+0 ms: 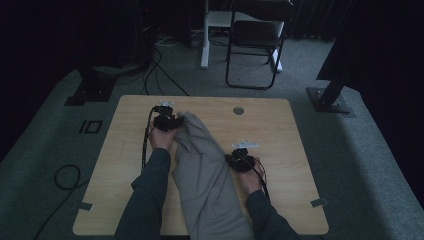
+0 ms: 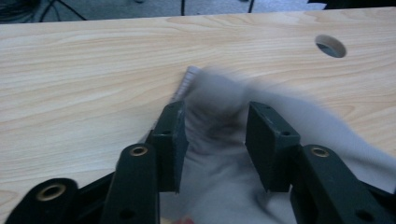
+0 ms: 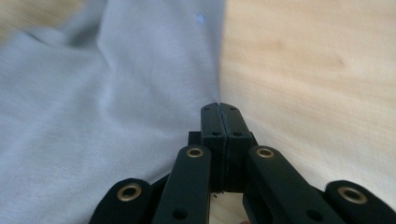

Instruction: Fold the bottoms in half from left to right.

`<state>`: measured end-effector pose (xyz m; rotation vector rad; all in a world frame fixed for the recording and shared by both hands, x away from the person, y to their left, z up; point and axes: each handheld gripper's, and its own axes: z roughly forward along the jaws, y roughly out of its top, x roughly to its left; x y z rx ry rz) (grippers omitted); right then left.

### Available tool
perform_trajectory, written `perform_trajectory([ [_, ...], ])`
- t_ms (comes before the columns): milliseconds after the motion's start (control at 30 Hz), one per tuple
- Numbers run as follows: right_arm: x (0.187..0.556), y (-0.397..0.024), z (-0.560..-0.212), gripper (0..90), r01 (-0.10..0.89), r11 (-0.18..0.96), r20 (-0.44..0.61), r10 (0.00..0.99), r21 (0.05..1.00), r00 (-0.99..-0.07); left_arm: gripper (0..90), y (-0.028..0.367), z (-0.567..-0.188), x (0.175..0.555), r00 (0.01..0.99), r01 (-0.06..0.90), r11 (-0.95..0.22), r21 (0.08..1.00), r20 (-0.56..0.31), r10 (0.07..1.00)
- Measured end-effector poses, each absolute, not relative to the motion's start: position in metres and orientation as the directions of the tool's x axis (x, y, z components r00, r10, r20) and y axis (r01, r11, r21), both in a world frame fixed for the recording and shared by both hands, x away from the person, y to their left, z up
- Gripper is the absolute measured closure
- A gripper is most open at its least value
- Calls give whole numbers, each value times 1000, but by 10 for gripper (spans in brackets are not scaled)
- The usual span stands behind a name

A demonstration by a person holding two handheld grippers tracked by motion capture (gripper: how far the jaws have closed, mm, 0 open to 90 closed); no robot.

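In the high view, a grey garment (image 1: 205, 170) is lying lengthwise down the middle of the tabletop (image 1: 280, 130), its near end hanging over the person's edge and its far end bunching up by the left gripper (image 1: 167, 121), while the right gripper (image 1: 239, 160) is sitting at the cloth's right edge about halfway along. In the left gripper view, the jaws are standing apart with the blurred far end of the garment (image 2: 219, 116) lying between them; whether the pads are pressing on it I cannot tell, so that grasp is looking unfinished. In the right gripper view, the jaws are meeting flush together right at the edge of the garment (image 3: 116, 116), and whether a thin hem is being pinched between them is not clear. Judging from this, the folding or straightening is only getting started: the cloth is lying rumpled, with no neat fold made yet.
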<state>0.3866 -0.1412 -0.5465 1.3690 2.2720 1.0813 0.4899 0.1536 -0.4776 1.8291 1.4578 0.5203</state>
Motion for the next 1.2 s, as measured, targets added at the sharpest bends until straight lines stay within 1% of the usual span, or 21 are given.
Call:
perform_trajectory([
  [33,387,-143,-551,900,654,273,140,851,706,-506,563,155,-477,490,269,658,-90,748,-121,956],
  [100,386,-146,-552,900,650,262,152,847,714,-509,541,160,-476,490,246,656,-77,751,-117,962],
  [200,386,-145,-551,900,643,282,131,847,712,-516,536,167,-473,488,228,660,-57,749,-128,965],
  [233,386,-144,-551,891,642,287,129,844,711,-521,536,166,-473,486,235,663,-60,747,-131,963],
  [333,385,-144,-550,819,635,306,130,829,710,-544,524,160,-473,477,288,666,-103,739,-128,949],
  [467,384,-144,-551,763,624,315,131,817,715,-562,524,149,-477,454,362,652,-163,740,-116,925],
  [567,383,-145,-549,721,623,306,137,817,720,-560,524,144,-486,436,375,660,-189,727,-101,921],
  [733,381,-145,-543,709,589,309,118,810,746,-574,524,136,-508,408,395,673,-233,702,-74,916],
  [767,381,-145,-543,709,589,309,118,810,746,-574,530,136,-508,408,395,673,-233,702,-74,916],
  [800,381,-144,-542,709,582,309,115,808,752,-577,530,131,-521,399,415,687,-254,681,-81,906],
  [867,382,-139,-542,710,568,332,103,793,753,-600,537,128,-531,395,420,694,-270,668,-70,905],
  [933,383,-135,-543,711,565,351,98,782,747,-615,564,125,-541,393,420,709,-280,647,-69,905],
  [967,384,-133,-545,713,564,362,93,778,743,-622,582,124,-543,391,421,689,-290,664,-41,906],
  [1067,386,-126,-548,713,560,388,71,774,732,-630,749,124,-541,393,416,686,-302,662,-16,909],
  [1100,387,-125,-549,713,561,393,69,773,728,-631,791,124,-541,395,407,685,-301,664,-6,913],
  [1200,391,-122,-549,684,560,391,69,773,731,-631,840,131,-542,405,379,690,-279,668,-5,925],
])
